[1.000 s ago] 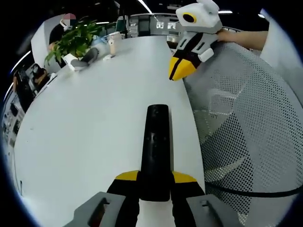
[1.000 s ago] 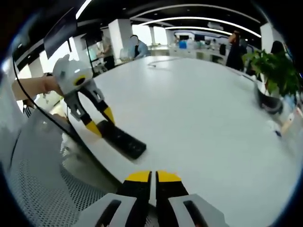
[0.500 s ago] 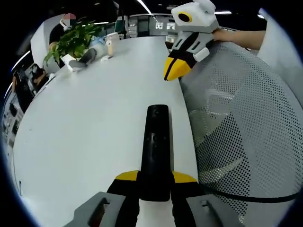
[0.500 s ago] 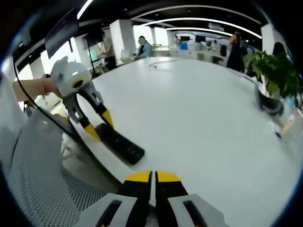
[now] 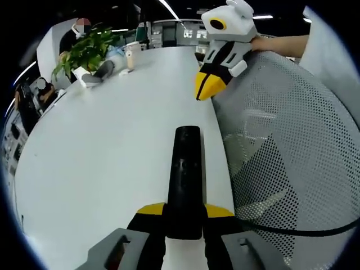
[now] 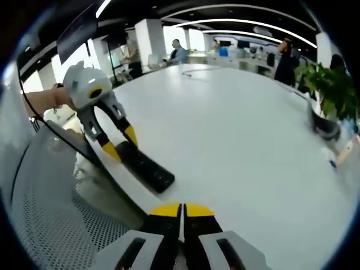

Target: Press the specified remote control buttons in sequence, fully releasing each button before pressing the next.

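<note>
One black remote (image 5: 185,180) lies on the white surface (image 5: 107,146) near its edge, its near end clamped between the left hand-held gripper's (image 5: 185,216) yellow tips. The right gripper view shows that remote (image 6: 145,167) slantwise with the left hand-held gripper (image 6: 121,145) gripping it. The right hand-held gripper (image 6: 181,211) is clenched on nothing, off the remote. One potted plant (image 5: 87,52) stands far off.

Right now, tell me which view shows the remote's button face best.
The left gripper view: the remote runs lengthwise up the middle, face toward the camera, clamped in the left gripper. The right gripper view shows it small, slanted and dark, near the table edge.
</note>
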The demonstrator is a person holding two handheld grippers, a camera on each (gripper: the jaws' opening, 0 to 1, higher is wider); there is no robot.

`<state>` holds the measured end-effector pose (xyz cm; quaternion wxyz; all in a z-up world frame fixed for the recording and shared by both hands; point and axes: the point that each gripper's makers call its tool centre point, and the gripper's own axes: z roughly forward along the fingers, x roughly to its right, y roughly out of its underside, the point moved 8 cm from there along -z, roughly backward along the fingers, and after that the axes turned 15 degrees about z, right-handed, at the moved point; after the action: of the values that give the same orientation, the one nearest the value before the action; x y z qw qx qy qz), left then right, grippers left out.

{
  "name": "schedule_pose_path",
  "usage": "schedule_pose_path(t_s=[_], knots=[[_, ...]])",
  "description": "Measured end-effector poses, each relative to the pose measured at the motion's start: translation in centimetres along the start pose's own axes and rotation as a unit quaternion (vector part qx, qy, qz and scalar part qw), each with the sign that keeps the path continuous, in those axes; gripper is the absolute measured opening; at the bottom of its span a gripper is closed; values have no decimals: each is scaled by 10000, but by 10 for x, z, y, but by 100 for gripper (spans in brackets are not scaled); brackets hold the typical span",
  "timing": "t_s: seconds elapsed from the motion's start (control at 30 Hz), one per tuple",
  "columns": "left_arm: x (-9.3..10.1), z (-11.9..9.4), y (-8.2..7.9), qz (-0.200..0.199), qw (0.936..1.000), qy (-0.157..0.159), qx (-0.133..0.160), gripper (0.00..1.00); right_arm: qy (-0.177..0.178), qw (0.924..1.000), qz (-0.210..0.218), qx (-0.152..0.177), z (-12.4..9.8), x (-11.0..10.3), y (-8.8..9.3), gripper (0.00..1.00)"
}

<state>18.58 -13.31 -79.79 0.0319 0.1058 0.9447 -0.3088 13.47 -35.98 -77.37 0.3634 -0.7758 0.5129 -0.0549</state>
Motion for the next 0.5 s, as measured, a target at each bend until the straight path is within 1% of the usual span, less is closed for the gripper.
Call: schedule_pose_path(t_s=[0.17,0.3,0.37,0.47,0.5], knots=[[2,0,0,11,10000,-92,32,23,-81,9999,-35,-113,1,-2,1,0],[4,0,0,-52,9999,-145,60,23,-253,9992,-113,-291,2,-5,4,0],[5,0,-1,-61,9998,-157,57,23,-325,9984,-260,-388,2,-8,4,0],[6,1,-1,-100,9998,-180,32,24,-276,9957,-720,-523,3,-7,-2,0],[7,1,-1,-113,9997,-192,41,24,-270,9944,-890,-496,4,-8,-6,0]])
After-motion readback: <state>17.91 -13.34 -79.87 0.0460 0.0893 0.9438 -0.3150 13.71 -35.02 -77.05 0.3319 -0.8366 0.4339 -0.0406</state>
